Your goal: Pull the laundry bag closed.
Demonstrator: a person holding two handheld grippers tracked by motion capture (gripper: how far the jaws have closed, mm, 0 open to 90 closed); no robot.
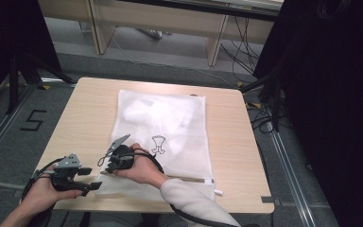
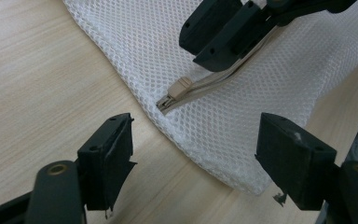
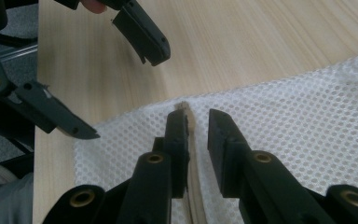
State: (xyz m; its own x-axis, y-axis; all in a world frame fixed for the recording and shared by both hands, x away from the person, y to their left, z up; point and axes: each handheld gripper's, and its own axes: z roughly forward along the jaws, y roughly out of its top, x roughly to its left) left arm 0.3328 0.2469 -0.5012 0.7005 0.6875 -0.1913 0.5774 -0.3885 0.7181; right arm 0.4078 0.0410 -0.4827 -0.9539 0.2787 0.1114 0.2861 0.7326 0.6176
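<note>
Even soft light, sharp, dark edges

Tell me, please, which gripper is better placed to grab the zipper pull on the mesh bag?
Right. The right gripper already straddles the zipper just behind the pull on the mesh bag, jaws narrowed. The left gripper hangs open off the bag's corner.

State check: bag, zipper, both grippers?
White mesh laundry bag: flat on the wooden table, white contents inside.
Beige zipper: slider at the bag's corner end.
Left gripper: open, holding nothing.
Right gripper: jaws narrowed astride the zipper, gap visible.
</note>
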